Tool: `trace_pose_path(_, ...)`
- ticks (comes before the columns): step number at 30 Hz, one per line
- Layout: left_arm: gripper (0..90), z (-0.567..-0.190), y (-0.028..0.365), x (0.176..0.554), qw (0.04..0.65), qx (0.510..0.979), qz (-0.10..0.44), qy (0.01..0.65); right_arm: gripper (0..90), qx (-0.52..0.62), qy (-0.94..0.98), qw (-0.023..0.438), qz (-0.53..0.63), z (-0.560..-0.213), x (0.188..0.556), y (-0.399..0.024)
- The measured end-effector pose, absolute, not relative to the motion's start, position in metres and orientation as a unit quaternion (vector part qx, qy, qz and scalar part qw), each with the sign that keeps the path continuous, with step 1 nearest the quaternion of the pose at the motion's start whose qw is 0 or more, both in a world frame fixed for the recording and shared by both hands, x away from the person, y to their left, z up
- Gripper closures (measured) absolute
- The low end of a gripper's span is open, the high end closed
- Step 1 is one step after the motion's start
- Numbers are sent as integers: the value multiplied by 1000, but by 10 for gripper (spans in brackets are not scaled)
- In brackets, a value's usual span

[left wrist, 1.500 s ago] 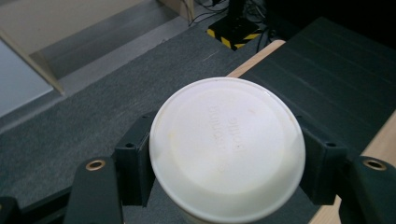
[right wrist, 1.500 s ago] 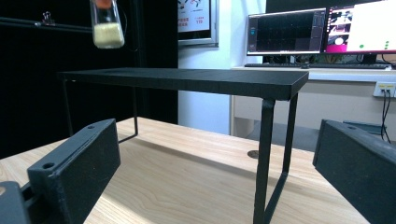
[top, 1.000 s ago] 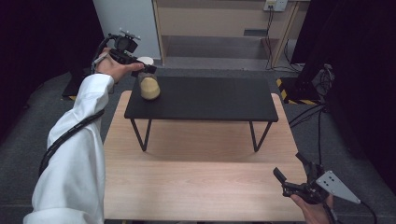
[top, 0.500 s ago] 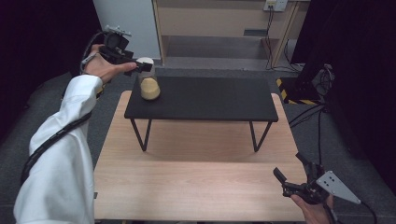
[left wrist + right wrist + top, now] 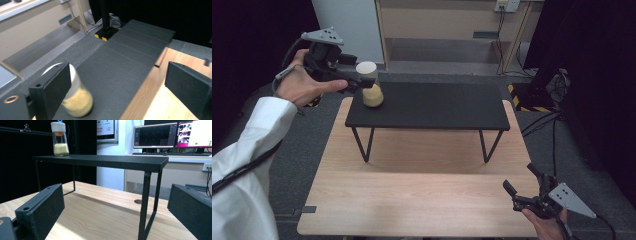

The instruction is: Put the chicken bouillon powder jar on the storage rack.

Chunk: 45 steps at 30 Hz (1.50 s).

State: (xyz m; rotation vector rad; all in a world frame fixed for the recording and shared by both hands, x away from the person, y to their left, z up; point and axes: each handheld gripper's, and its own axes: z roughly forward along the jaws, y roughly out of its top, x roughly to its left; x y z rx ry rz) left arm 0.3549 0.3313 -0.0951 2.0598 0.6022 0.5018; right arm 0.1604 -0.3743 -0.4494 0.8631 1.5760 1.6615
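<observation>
A clear jar (image 5: 372, 86) with a white cap, partly filled with pale yellow granules, is seen standing upright at the ten o'clock corner of a low black shelf (image 5: 437, 107), which is itself set on the pale wooden worktop (image 5: 412, 195). The left hand-held gripper (image 5: 357, 80) is held at the jar's nine o'clock side, level with the cap; its jaws have just been opening and are now spread wide, with nothing pressed between them. In the left gripper view the jar (image 5: 75, 96) is seen behind the left jaw rather than in the gap, which suggests a release already made, the jar being left to stand on its own base. The placement near the shelf's corner is judged a short reach from the person's left side. The right hand-held gripper (image 5: 524, 192) is kept low at the worktop's five o'clock edge, its jaws wide and empty, apparently parked out of the way. From the right gripper view, the jar (image 5: 60, 139) is shown well apart at eleven o'clock, upright on the shelf's top (image 5: 105, 160).
</observation>
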Motion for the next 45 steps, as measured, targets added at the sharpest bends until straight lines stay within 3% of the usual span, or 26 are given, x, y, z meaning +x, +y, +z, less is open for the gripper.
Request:
trace_pose_path(11,21,-108,343,316,451,843,205,210,9,331,607,341,636,-449,160,-373)
trace_pose_path(45,22,-122,349,312,455,842,200,211,12,333,608,341,635,-448,160,-372)
